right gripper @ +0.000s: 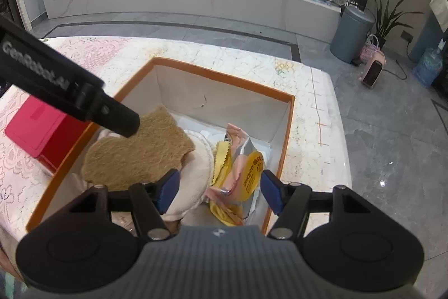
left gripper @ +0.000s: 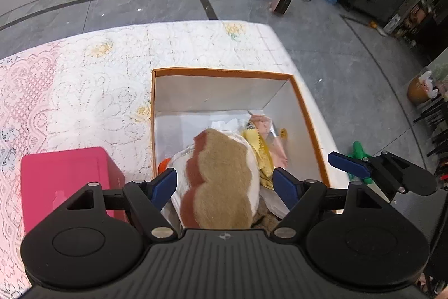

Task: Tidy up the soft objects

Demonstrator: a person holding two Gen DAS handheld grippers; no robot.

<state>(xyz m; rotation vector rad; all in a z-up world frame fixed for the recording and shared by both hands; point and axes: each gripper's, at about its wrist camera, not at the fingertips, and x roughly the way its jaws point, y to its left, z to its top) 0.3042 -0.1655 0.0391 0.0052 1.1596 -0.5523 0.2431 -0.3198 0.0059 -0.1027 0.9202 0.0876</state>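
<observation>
An open box with an orange rim (left gripper: 224, 71) (right gripper: 224, 79) and white inner walls stands on the lace-covered table. Inside lie a tan, brown and white soft pad (left gripper: 224, 175) (right gripper: 134, 156), a yellow cloth (left gripper: 259, 149) (right gripper: 221, 156) and a pink foil packet (left gripper: 266, 128) (right gripper: 243, 159). My left gripper (left gripper: 225, 187) is open, its blue fingers on either side of the soft pad just above the box. My right gripper (right gripper: 217, 192) is open and empty over the box's near right part, above the packet. It also shows at the right edge of the left wrist view (left gripper: 352, 164).
A pink-red box (left gripper: 70, 178) (right gripper: 36, 131) sits on the table left of the orange box. The lace cloth (left gripper: 84, 88) covers the table. A green object (left gripper: 359, 152) lies past the table's right edge. Grey floor, a bin (right gripper: 351, 35) and a heater (right gripper: 373, 72) lie beyond.
</observation>
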